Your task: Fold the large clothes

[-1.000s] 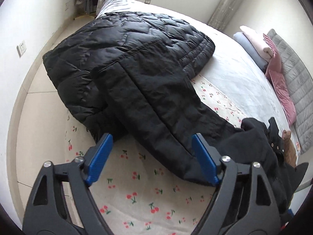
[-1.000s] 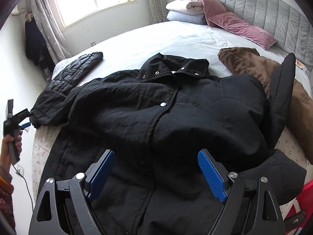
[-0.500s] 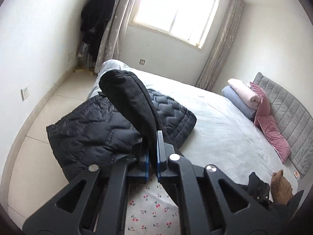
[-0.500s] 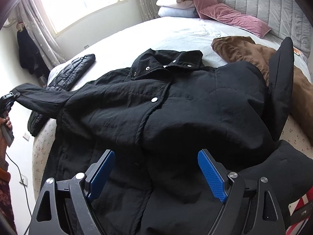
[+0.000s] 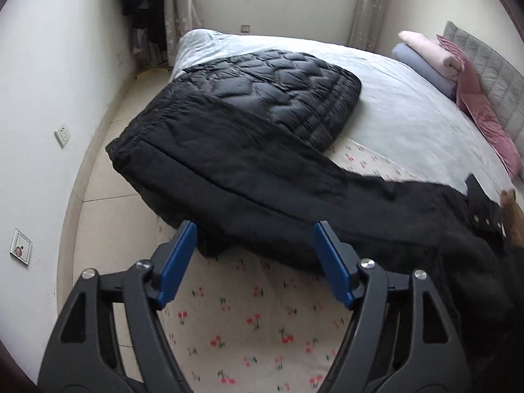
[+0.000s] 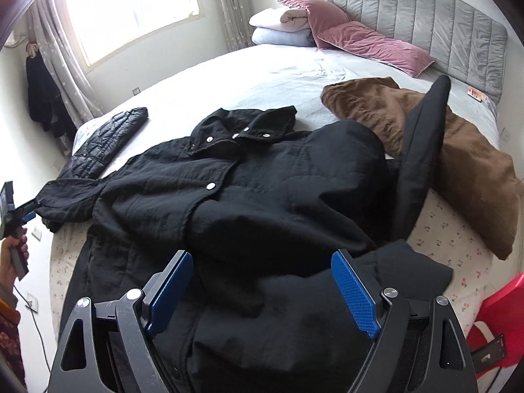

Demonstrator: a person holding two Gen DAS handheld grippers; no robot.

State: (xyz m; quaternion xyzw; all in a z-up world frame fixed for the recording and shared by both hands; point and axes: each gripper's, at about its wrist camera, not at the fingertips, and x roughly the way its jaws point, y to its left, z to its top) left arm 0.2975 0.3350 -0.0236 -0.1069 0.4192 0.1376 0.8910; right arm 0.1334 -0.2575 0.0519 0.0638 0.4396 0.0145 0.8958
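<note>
The black coat (image 6: 249, 203) lies face up across the bed (image 6: 294, 75), collar toward the headboard, its snaps closed down the front. Its one sleeve (image 5: 249, 177) is stretched out flat toward the bed edge, with the cuff lying on the folded quilted jacket (image 5: 294, 91). The other sleeve (image 6: 422, 150) stands up folded near the brown garment (image 6: 458, 163).

I think the step in hand is to spread the coat flat before the first fold. To do it well, I should take the sleeve again close to the cuff, where the cloth is thin enough to pinch, and carry it across the chest in one smooth pull, so the thick padding does not bunch at the shoulder. The cuff overlaps the quilted jacket, so I must pinch only the coat's cloth and not drag the jacket with it.

My left gripper (image 5: 253, 262) is just opening; its blue pads (image 5: 178, 262) stand wide apart above the sleeve, and nothing is pressed between them. My right gripper (image 6: 262, 291) hovers over the lower front of the coat with the jaws wide apart; it holds nothing, and I cannot see it touch the cloth.
</note>
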